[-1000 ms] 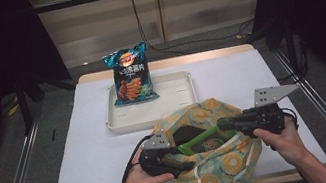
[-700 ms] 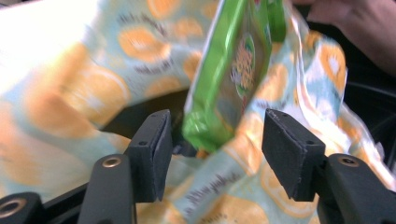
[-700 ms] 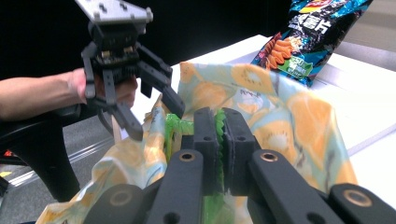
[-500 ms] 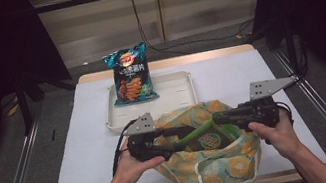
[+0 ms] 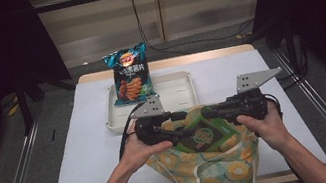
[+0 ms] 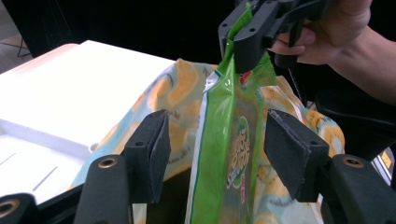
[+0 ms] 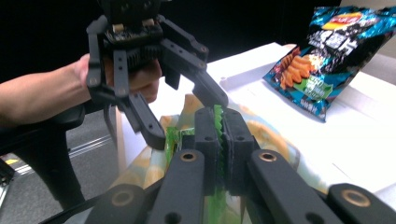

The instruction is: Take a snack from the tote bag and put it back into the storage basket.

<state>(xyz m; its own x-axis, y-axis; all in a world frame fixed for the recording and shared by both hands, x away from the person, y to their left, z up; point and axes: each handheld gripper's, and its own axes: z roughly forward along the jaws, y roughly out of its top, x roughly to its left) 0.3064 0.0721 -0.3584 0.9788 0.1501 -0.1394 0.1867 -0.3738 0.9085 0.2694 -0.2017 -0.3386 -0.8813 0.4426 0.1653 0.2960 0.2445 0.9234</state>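
Observation:
A green snack bag (image 5: 200, 136) stands half out of a yellow orange-print tote bag (image 5: 216, 176) at the table's near edge. My right gripper (image 5: 208, 112) is shut on the snack bag's serrated top edge (image 7: 217, 122) and holds it up. My left gripper (image 6: 215, 149) is open, with one jaw on each side of the green snack bag (image 6: 229, 154) and neither pad touching it. Its jaws have just widened slightly. In the right gripper view the left gripper (image 7: 189, 119) faces mine from close by. In the left gripper view the right gripper (image 6: 250, 42) pinches the bag's top.
A blue chips bag (image 5: 130, 74) stands upright at the far left end of a white tray (image 5: 176, 91) behind the tote. White table cover (image 5: 85, 151) spreads to the left and right of the tote. Dark stands flank the table.
Both hands have risen and the green snack bag has come further up out of the tote. The left gripper has moved up beside the bag.

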